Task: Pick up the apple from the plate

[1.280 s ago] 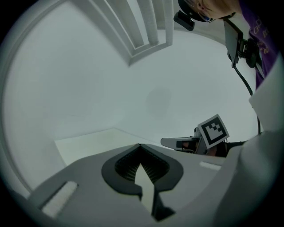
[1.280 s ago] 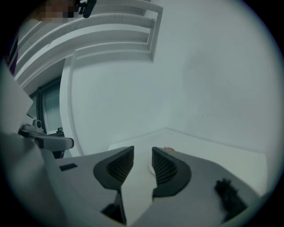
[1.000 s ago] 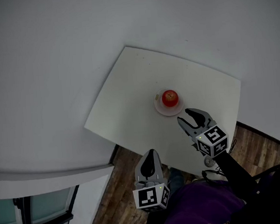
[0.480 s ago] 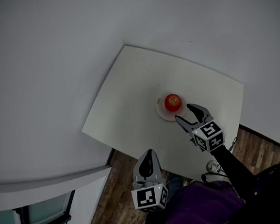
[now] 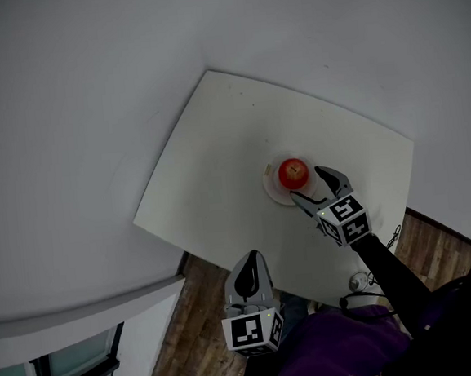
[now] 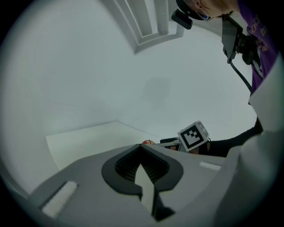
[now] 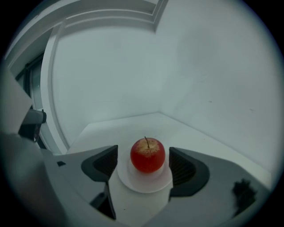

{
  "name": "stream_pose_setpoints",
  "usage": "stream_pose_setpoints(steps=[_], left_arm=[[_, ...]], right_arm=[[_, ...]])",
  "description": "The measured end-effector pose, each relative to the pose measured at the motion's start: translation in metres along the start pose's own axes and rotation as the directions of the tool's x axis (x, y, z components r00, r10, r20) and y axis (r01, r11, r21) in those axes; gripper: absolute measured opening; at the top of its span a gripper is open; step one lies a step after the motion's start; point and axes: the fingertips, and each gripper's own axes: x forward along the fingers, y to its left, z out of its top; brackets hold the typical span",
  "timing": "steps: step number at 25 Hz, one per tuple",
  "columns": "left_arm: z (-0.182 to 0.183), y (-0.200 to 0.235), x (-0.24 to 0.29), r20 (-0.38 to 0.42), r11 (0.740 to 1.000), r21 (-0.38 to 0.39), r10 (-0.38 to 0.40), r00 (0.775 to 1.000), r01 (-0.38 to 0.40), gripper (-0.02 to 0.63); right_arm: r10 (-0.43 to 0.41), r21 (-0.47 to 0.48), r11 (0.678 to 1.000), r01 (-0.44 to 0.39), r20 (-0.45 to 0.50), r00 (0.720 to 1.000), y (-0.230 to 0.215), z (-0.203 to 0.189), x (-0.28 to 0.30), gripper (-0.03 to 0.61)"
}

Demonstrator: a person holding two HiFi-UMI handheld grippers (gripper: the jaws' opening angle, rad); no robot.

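The right gripper view alone shows the gap. The right hand-held gripper (image 7: 144,166) has its jaws wide apart and opening. The apple (image 7: 147,155) is framed between the two dark pads, and neither pad touches it. It stands stem up in the middle of a small white plate (image 7: 141,182).

The head view gives the layout that view lacks. The plate lies on a white surface (image 5: 217,160) near the side closest to the person, with this gripper's tips over the rim nearest to them. From above the apple looks to be just ahead of the tips rather than fully between them, though the angle makes this uncertain.

The left gripper view shows the left hand-held gripper (image 6: 141,147) with its jaws together and nothing between them. Past its tips only the apple's top shows, beside the other gripper's marker cube (image 6: 194,136). In the head view this gripper hangs well behind and left of the right one, off the surface's edge and above a wooden floor (image 5: 201,309).

There is one apple, one plate, one surface and two hand-held grippers. Nothing else lies on the surface, and nothing stands between the open jaws and the apple. Pale walls close in around the surface, and a purple sleeve (image 5: 332,351) fills the bottom of the head view.
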Motion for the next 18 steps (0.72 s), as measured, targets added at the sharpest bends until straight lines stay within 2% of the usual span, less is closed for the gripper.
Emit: stream_pose_setpoints(steps=[9,18], left_arm=[[-0.001,0.006,0.008,-0.011,1.000,-0.003,-0.006,1.000,0.006,0.006],[-0.004,0.010,0.013,-0.025,1.000,-0.006,-0.003,1.000,0.003,0.006]], right_arm=[[-0.010,-0.008,1.000,0.009,-0.039,0.999,-0.008,-0.004,0.023,0.362],[0.000,0.035,0.999,0.002,-0.049,0.999,-0.014,-0.009,0.037,0.367]])
